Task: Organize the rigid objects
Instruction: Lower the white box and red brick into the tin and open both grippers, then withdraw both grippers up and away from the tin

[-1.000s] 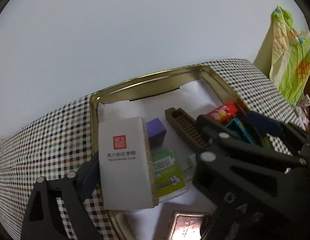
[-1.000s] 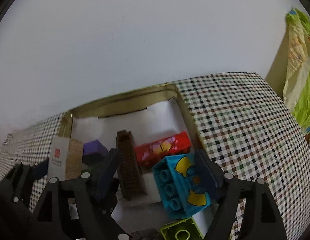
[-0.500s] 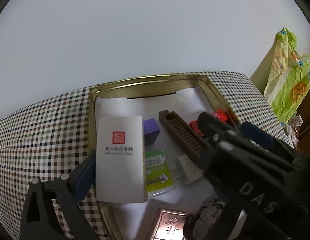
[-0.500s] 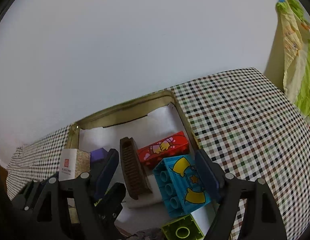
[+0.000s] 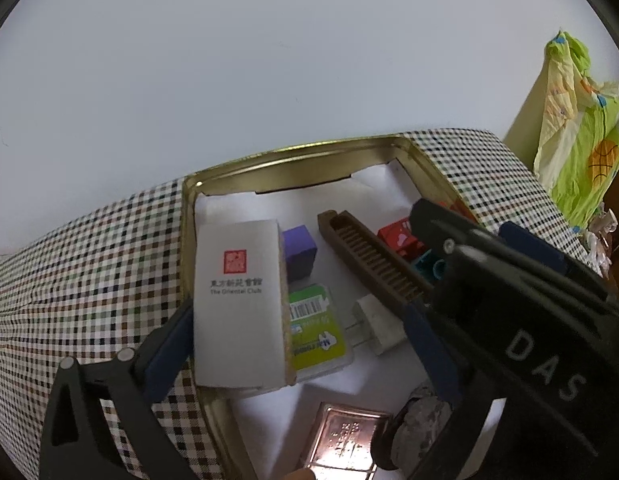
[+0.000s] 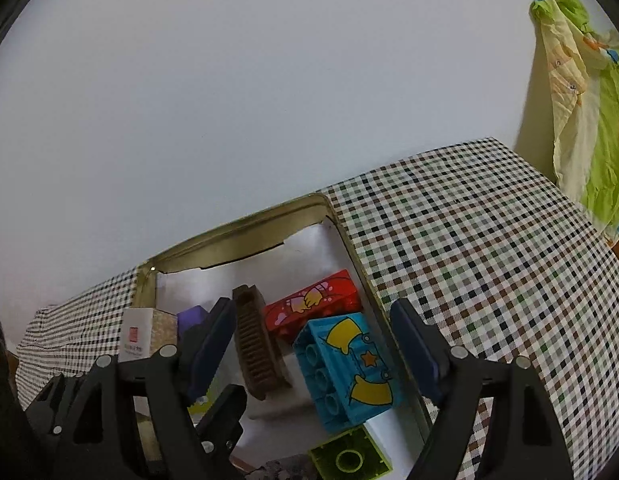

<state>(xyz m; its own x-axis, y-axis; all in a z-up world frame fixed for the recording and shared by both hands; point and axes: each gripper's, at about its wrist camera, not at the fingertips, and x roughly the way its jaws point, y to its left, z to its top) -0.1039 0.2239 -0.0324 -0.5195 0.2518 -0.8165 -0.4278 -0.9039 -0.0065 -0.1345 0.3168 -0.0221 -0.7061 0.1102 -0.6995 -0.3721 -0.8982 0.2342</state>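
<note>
A gold tin tray [image 5: 269, 160] lined with white paper holds the objects. A white box with a red seal [image 5: 237, 304] stands at its left wall, between the jaws of my left gripper [image 5: 297, 320], which are opening. The box touches the left pad and the right pad is well clear of it. My right gripper [image 6: 313, 320] hangs open over the tray's right side, above a blue brick [image 6: 345, 368], a red brick [image 6: 313, 304] and a brown comb [image 6: 257, 352], and grips none of them. In the left wrist view the right gripper [image 5: 461, 220] crosses in from the right.
Also in the tray are a purple cube [image 5: 299, 248], a green card case [image 5: 313, 328], a white plug block [image 5: 377, 324], a copper tin [image 5: 345, 436], a grey stone [image 5: 421, 420] and a yellow-green brick [image 6: 349, 460]. A checked cloth [image 6: 489, 260] covers the table. Bright fabric [image 6: 589, 120] hangs at the right.
The left jaws have spread wider, and the white box has settled upright against the tray's left wall. The right gripper has lifted a little and rolled. The bricks have stayed put.
</note>
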